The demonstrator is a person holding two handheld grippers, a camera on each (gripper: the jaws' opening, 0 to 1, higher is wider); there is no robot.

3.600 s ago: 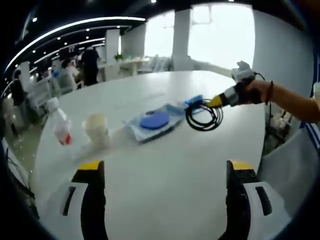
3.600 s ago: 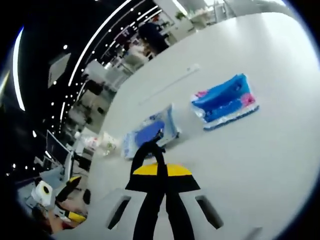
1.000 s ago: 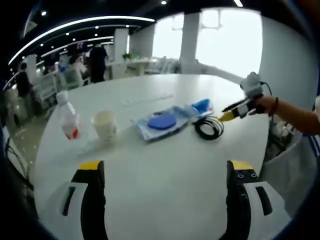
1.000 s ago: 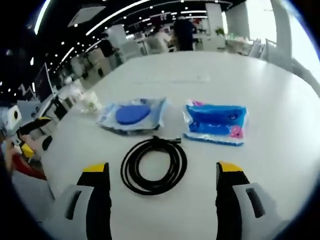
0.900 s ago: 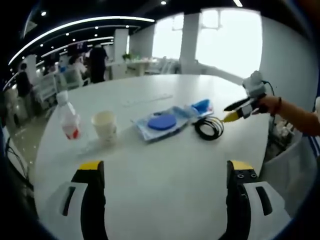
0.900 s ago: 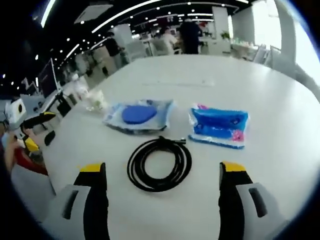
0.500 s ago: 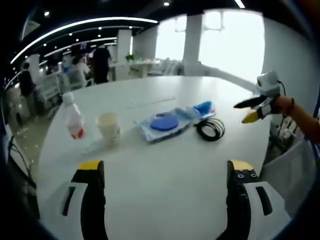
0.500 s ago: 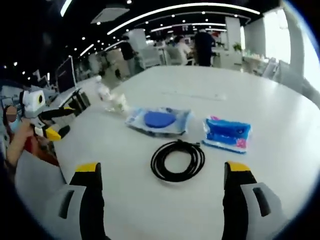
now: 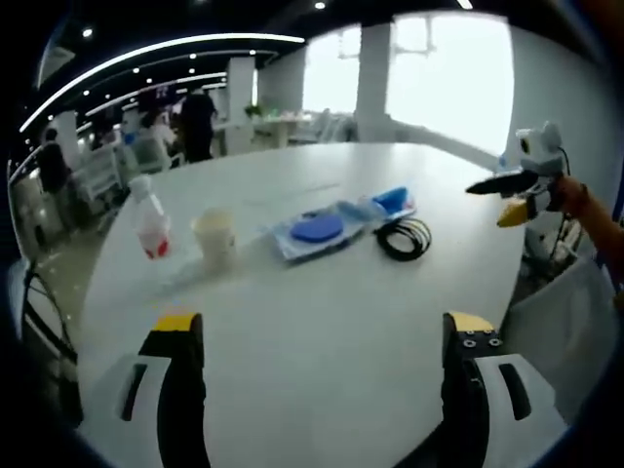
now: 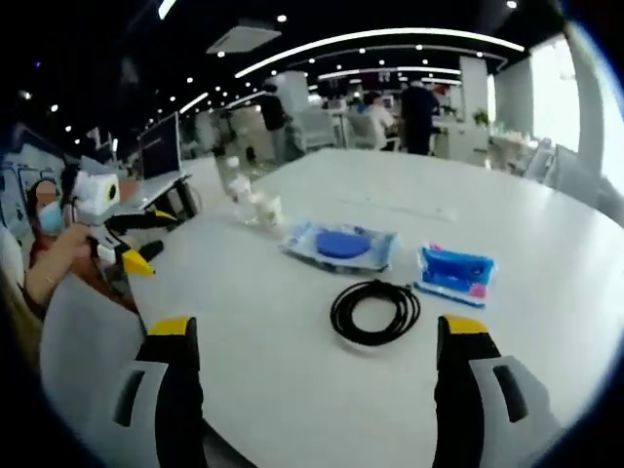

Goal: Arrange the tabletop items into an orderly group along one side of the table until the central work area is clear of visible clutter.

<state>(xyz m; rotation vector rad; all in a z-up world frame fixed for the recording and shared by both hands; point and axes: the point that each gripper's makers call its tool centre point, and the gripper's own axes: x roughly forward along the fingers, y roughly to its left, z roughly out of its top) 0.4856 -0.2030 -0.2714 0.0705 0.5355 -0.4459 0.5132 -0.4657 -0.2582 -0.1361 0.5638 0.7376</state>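
Right gripper view: cup (image 10: 267, 212) blurred

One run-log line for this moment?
left gripper open | right gripper open | coiled black cable lying free on white table

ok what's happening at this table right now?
A person holds a two-jaw gripper in each hand over a round white table. Both the left gripper and the right gripper are open and hold nothing. A coiled black cable, a blue-and-pink packet, a clear bag with a blue disc, a white paper cup and a clear plastic bottle sit roughly in a row.
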